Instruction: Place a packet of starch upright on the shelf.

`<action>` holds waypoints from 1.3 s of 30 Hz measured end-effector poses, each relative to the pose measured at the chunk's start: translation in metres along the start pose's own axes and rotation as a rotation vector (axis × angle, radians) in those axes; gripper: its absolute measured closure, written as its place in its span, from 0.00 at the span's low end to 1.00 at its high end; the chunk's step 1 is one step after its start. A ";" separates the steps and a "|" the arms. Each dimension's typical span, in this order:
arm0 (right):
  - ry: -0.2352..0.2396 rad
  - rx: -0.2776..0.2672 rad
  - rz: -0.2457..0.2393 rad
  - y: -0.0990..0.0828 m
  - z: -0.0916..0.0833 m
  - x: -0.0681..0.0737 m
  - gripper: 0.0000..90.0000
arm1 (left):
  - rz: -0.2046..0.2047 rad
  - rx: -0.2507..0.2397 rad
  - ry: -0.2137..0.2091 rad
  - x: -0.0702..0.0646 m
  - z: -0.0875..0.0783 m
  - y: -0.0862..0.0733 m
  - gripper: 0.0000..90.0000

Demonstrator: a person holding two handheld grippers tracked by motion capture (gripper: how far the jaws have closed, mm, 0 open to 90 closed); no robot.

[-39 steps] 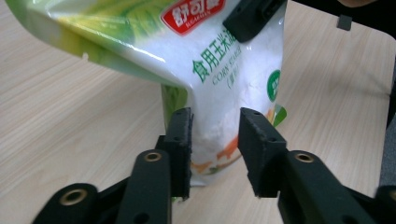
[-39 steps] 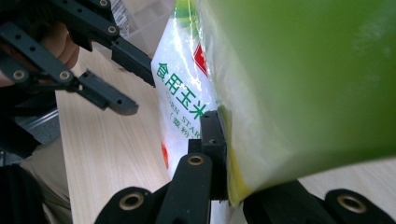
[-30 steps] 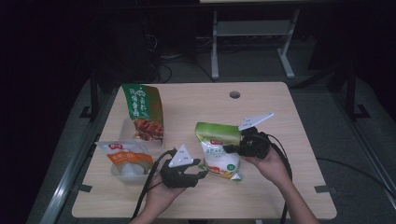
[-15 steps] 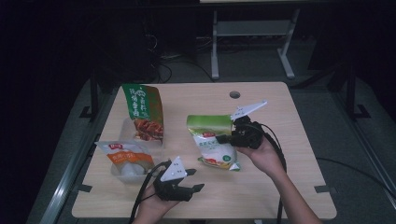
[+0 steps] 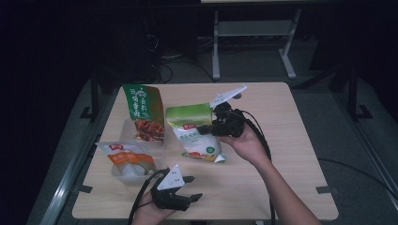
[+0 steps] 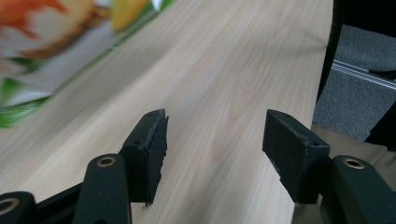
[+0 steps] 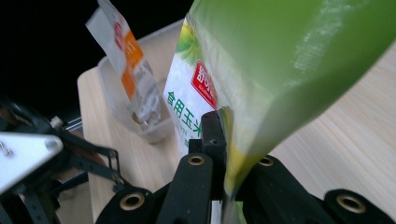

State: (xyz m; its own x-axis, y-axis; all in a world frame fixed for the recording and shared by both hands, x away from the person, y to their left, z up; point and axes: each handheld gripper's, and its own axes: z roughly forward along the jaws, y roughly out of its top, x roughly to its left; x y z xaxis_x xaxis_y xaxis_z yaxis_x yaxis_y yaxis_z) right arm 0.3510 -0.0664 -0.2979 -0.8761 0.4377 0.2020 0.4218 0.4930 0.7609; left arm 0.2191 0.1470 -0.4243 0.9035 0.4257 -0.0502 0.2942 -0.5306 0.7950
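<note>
Table [image 5: 281, 154] as the landmark, going left to right: orange and white bag [image 5: 126, 157] sits in a clear tub [image 5: 123, 174] near its left edge, with a green and brown bag [image 5: 144, 112] standing just behind it. Left gripper [image 5: 191, 188] is low over the table's front edge, jaws apart with nothing between them, and they've just been opening wider. Around the middle of the table is the green and white bag [image 5: 195, 132], tilted, bottom corner touching the wood. Right gripper [image 5: 202, 129] has its jaws clamped tight on that bag's side edge, and you can see the thin seam pinched between the pads [image 7: 212, 140].
</note>
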 end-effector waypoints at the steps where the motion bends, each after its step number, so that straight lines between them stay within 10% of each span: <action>1: 0.001 0.002 -0.007 0.003 0.001 0.001 1.00 | 0.003 0.000 -0.001 0.000 0.000 0.000 0.44; 15: 0.048 0.002 -0.083 0.049 0.034 0.018 1.00 | 0.015 0.004 -0.003 -0.001 -0.009 -0.005 0.43; 39: 0.111 0.016 -0.050 0.099 0.134 0.041 1.00 | 0.024 -0.003 -0.022 -0.005 -0.011 -0.013 0.42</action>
State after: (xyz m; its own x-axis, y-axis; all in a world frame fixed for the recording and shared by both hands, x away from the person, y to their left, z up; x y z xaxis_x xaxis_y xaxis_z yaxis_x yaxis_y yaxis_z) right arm 0.3881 0.1012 -0.2974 -0.9162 0.3269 0.2319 0.3800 0.5241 0.7622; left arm 0.2070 0.1599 -0.4281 0.9168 0.3968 -0.0447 0.2719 -0.5383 0.7977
